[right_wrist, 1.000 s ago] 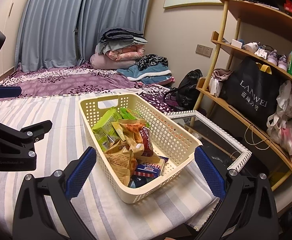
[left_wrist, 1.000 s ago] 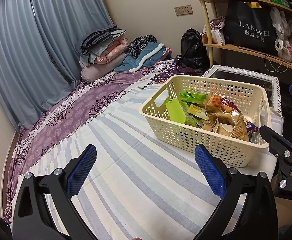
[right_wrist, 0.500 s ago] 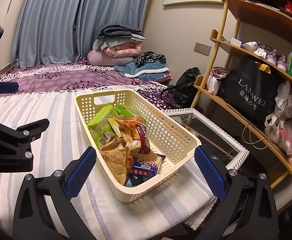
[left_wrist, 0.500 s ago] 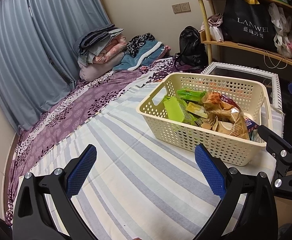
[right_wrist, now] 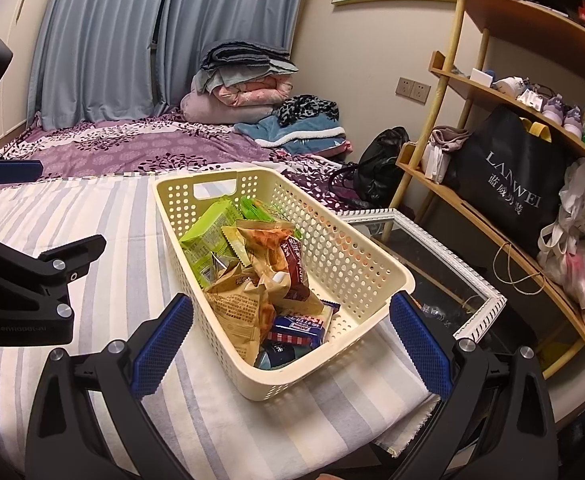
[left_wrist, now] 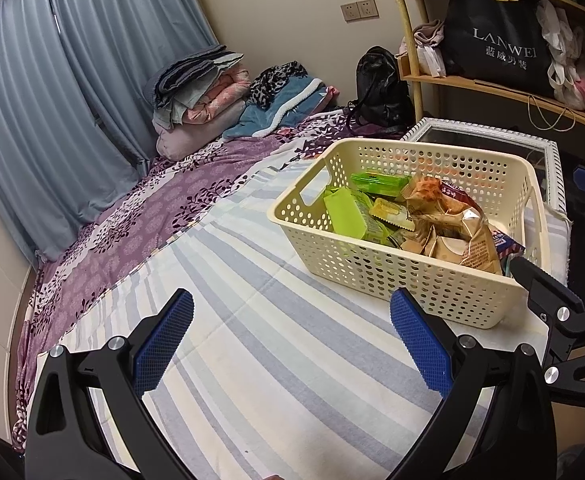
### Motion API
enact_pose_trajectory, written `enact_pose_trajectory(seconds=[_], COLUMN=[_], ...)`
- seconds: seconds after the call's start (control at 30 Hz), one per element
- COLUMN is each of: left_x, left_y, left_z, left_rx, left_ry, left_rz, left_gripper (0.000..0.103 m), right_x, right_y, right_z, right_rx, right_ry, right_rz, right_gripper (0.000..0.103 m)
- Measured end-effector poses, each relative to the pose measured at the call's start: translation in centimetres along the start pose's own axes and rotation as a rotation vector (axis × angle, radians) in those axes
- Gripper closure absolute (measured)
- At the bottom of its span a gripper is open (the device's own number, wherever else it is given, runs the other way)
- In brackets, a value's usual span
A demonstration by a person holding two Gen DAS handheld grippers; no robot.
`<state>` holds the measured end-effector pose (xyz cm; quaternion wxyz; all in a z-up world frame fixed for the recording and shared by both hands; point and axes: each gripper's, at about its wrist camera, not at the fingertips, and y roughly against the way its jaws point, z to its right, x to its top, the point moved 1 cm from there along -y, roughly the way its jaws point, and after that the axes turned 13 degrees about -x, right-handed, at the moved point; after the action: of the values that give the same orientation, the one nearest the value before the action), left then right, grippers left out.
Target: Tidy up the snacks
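Cream basket [right_wrist: 372,264] now nearer between my right tool [right_wrist: 290,334], both tools wide and empty, left tool [left_wrist: 292,338] alongside; snacks [right_wrist: 252,264] next.

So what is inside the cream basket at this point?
The cream basket holds loose snack packets: green packets at the far end, tan and orange bags in the middle, blue wrapped packs nearest. Anything beneath that pile is covered. Both tools are open and outside it.
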<state>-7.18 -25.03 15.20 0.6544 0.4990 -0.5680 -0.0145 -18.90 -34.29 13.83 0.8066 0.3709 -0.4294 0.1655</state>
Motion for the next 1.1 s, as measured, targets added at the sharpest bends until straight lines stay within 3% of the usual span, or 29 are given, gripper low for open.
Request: enact_pose_trajectory(seconds=[0.7,0.87,1.1], left_x=[-0.28,-0.37,-0.55], left_y=[-0.6,-0.81,-0.29], left_z=[0.13,-0.17,0.24], left_rx=[0.0,-0.062,-0.041], left_ry=[-0.003,0.039,0.017], left_rz=[-0.018,-0.031,0.016], left_gripper=[0.003,0.003,0.003], right_x=[0.06,0.04,-0.2], right_y=[-0.26,-0.25,-0.27], right_z=[-0.05,-0.02,0.12], right_rx=[0.011,0.011,0.005], right_ry=[0.002,0.002,-0.005], right_rz=[-0.007,-0.009,-0.013], right_gripper=[0.005,0.005,0.005])
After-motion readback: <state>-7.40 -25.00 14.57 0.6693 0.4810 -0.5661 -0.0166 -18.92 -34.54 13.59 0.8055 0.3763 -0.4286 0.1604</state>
